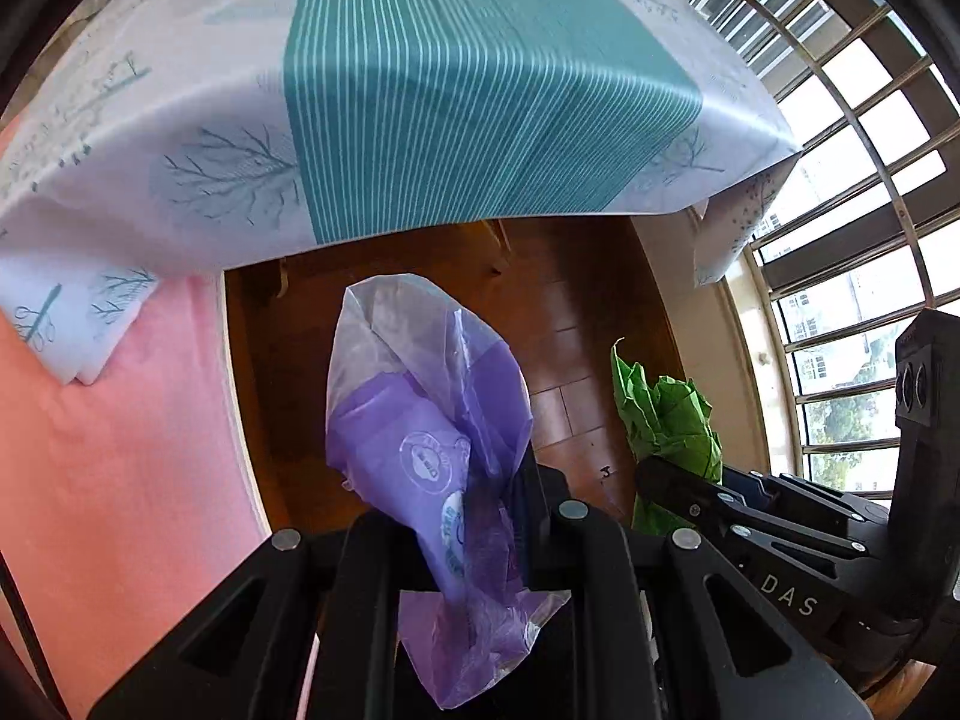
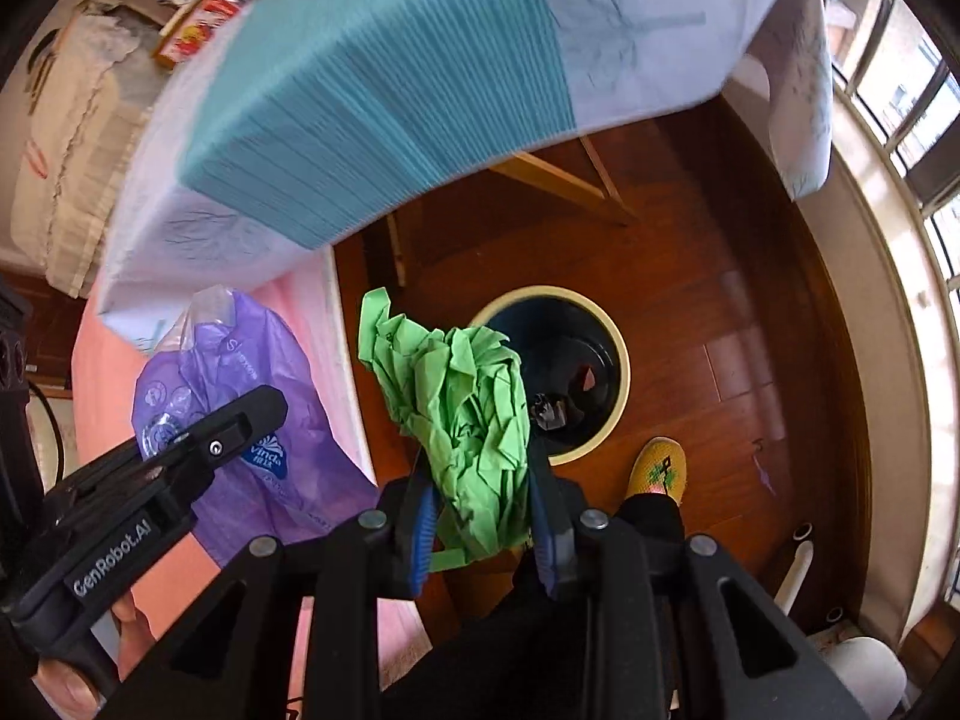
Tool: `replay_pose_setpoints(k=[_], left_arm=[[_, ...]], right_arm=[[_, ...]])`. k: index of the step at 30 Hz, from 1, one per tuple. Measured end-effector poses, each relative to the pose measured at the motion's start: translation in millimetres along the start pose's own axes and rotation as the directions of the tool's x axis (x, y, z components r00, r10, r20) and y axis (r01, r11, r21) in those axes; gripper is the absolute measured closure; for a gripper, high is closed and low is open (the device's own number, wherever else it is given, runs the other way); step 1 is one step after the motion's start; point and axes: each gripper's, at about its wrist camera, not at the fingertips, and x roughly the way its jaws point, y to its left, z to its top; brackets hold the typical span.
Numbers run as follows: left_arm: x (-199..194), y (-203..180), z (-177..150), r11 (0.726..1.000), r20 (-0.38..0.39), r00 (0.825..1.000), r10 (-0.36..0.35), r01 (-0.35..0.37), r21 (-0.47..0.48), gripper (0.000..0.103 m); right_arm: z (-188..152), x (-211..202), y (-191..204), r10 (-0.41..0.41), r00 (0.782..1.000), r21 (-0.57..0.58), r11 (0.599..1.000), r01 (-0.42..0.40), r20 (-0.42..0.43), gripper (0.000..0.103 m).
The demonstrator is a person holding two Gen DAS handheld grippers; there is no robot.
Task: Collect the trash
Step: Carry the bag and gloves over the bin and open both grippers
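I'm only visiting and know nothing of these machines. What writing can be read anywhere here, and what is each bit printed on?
"DAS": white letters on the right gripper body, seen from the left wrist.
"GenRobot.AI": white letters on the left gripper body, seen from the right wrist.
"vinda": blue logo on the purple plastic bag.
Round stamps and other small print on that bag: too blurred to read.
Red and yellow packages on the table: print too small to read.
Green crumpled paper: no text.
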Motion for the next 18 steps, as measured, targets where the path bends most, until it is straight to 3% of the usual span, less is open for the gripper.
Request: replay_pose_setpoints(k=[7, 10, 12, 13, 14, 16, 18], left_arm=[[110, 25, -2, 0.999, -0.004, 1.000, 0.019, -0.019, -0.042, 0.089], [157, 37, -3, 0.998, -0.005, 1.000, 0.028, -0.029, -0.059, 0.080], [184, 47, -5, 0.997, -0.019, 0.999, 0.028, -0.029, -0.066, 0.064], [197, 51, -6, 0.997, -0.032, 0.999, 0.033, -0.035, -0.067, 0.057], [210, 56, -6, 0.996, -0.046, 0.998, 0.049, -0.052, -0.066, 0.043], [228, 64, -8, 0.993, -0.050, 0.995, 0.083, -0.087, -0.079, 0.037], [242, 70, -10, 0.989, -0.072, 0.991, 0.113, -0.119, -0.093, 0.030]], right_arm=[[14, 111, -48, -0.017, 0.999, 0.101, 0.995, 0.020, -0.030, 0.073], [21, 159, -64, -0.014, 0.998, 0.121, 0.992, 0.021, -0.055, 0.072], [25, 186, -70, -0.013, 0.998, 0.122, 0.992, 0.020, -0.061, 0.069], [26, 199, -74, -0.020, 0.998, 0.123, 0.992, 0.028, -0.066, 0.063], [27, 212, -77, -0.023, 0.997, 0.125, 0.992, 0.032, -0.070, 0.054], [31, 229, -82, -0.014, 0.997, 0.131, 0.991, 0.024, -0.076, 0.037], [32, 240, -85, -0.011, 0.997, 0.134, 0.991, 0.021, -0.075, 0.032]])
